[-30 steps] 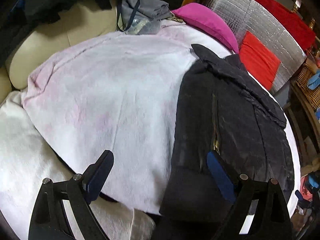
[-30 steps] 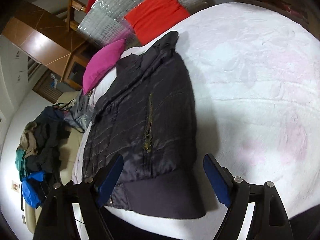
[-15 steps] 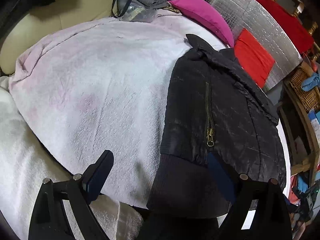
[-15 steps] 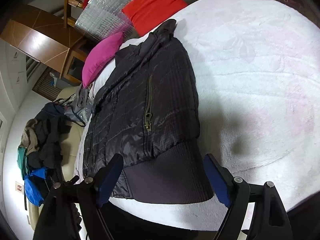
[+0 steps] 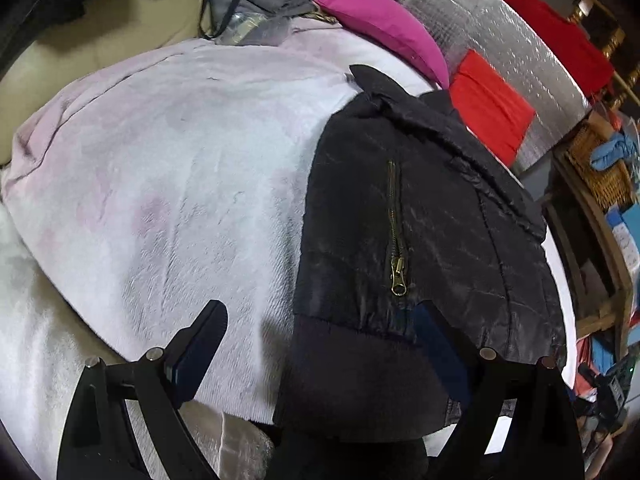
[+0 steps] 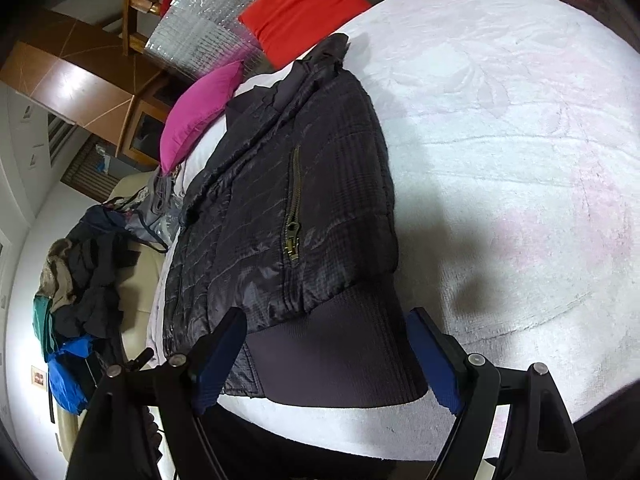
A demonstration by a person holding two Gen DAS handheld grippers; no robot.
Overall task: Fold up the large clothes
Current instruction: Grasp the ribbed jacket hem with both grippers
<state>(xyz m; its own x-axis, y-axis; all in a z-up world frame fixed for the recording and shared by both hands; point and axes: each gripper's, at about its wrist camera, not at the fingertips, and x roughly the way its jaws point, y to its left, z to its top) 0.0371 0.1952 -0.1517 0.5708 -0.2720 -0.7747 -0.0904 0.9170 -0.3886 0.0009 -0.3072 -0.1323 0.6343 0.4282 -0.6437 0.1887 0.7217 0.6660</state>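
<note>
As we close in on the bed's (image 5: 168, 184) near edge, our left gripper (image 5: 316, 354) and right gripper (image 6: 326, 356), both spread and empty, now straddle the jacket's (image 6: 304, 208) hem, ready to pinch and fold.

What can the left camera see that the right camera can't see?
Only the left wrist view shows a wicker basket with something blue in it at the right edge.

Only the right wrist view shows a heap of dark clothes, a blue garment under it, and a wooden cabinet.

Both show the black jacket lying on the pale blanket, its brass zipper, the pink cushion, the red cushion, and open gripper fingers near the jacket's ribbed hem.
</note>
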